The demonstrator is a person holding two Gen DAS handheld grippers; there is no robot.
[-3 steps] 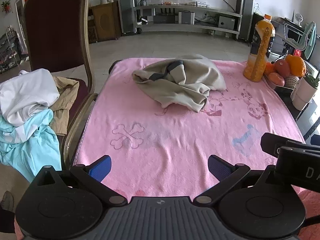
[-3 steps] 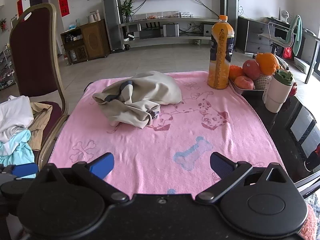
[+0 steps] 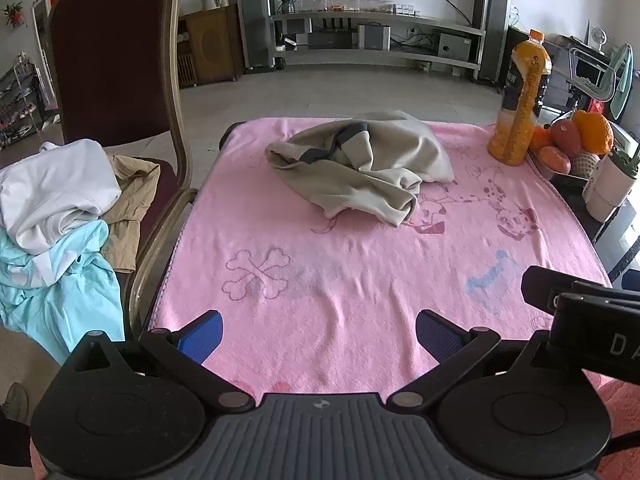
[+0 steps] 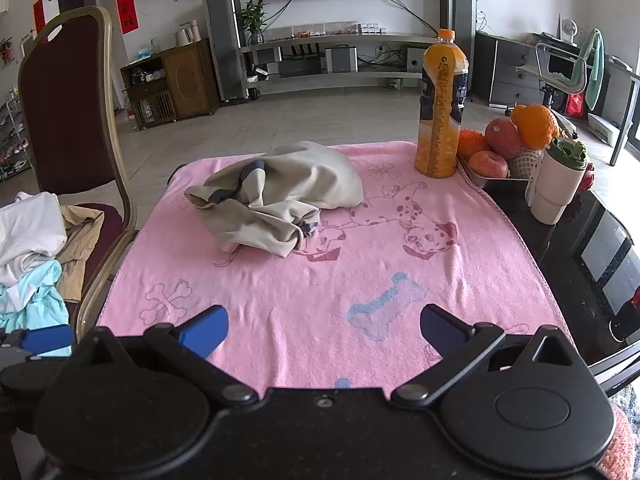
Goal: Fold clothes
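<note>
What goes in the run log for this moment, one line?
left tool open | right tool open | beige garment crumpled, untouched on pink blanket

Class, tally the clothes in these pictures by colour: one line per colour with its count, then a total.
Beige with grey trim, crumpled on the pink blanket: 1
White, on the chair: 1
Tan, on the chair: 1
Light blue, on the chair: 1
Total: 4 garments that can be told apart; more may lie hidden in the chair pile.
</note>
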